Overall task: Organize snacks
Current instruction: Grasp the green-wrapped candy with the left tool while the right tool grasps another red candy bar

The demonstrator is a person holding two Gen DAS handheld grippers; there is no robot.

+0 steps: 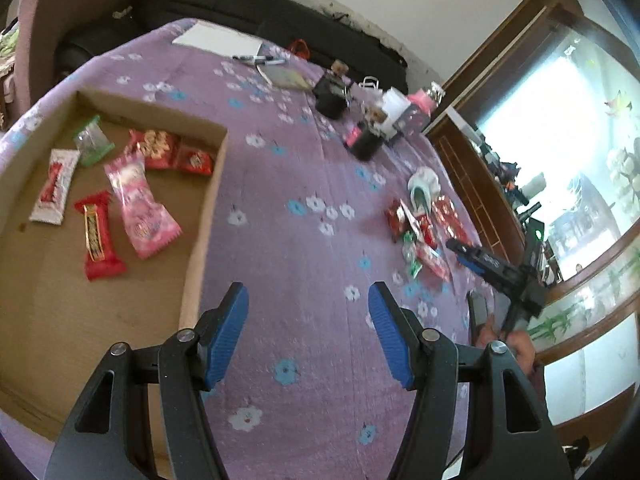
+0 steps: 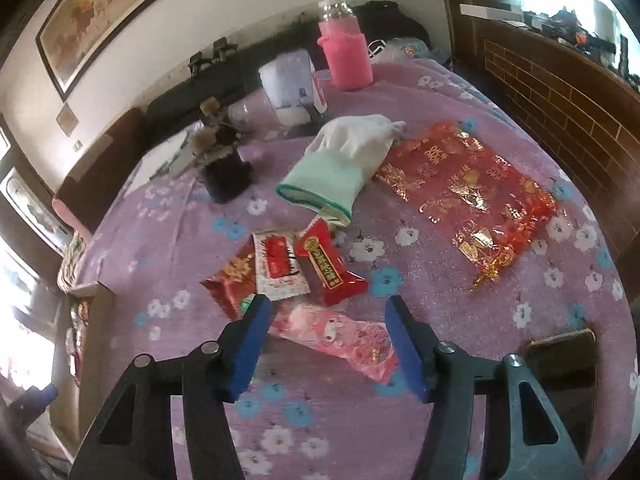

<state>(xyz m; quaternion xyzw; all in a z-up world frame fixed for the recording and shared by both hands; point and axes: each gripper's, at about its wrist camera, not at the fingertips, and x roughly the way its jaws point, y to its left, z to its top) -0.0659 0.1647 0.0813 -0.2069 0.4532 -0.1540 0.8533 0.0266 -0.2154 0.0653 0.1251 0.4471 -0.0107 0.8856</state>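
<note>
Mid-sort: both jaws released and empty, right gripper (image 2: 326, 340) over pink cartoon-print snack packet (image 2: 340, 338) on bench; next, clench it and carry to shallow cardboard box (image 1: 200, 216), left gripper (image 1: 308, 336) idle.

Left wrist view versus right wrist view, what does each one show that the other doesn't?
Only the left wrist view shows the inside of the cardboard tray, with snacks in it, and the right gripper from outside. Only the right wrist view shows a phone and a wall painting. Both show the glove, the loose snack pile and the pink bottle.
</note>
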